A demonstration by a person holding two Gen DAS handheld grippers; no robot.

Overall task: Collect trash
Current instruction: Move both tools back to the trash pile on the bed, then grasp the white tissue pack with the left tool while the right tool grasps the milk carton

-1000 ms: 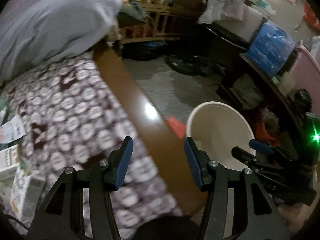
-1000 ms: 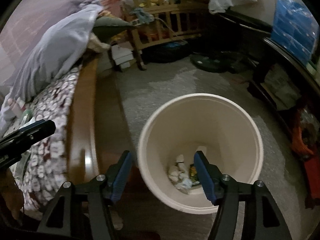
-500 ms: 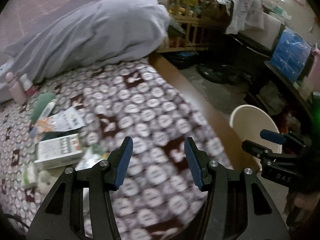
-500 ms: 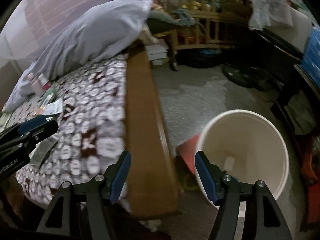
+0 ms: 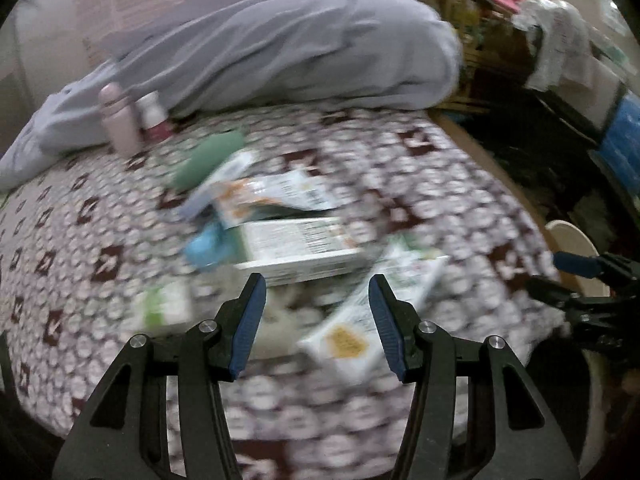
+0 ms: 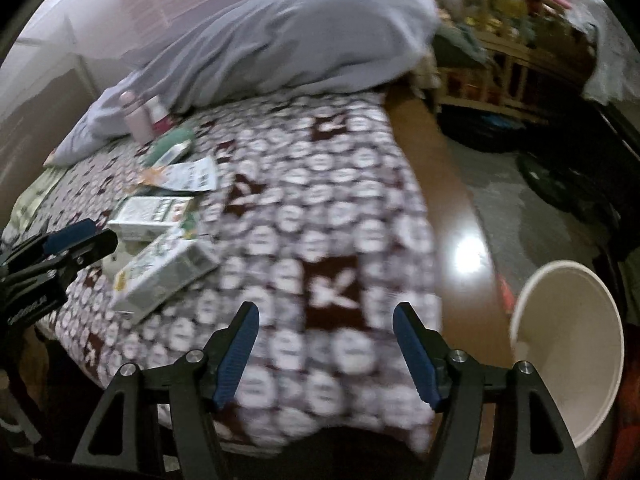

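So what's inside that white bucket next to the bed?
Only the bare pale inner wall of the white bucket shows in the right wrist view. Its bottom lies out of sight from this angle, so any trash inside stays hidden.

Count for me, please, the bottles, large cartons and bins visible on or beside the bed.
Bottles: 2 (pink bottle, white bottle)
Large cartons: 2 (rear carton, near carton)
Bins: 1 (cream bin)
Total: 5
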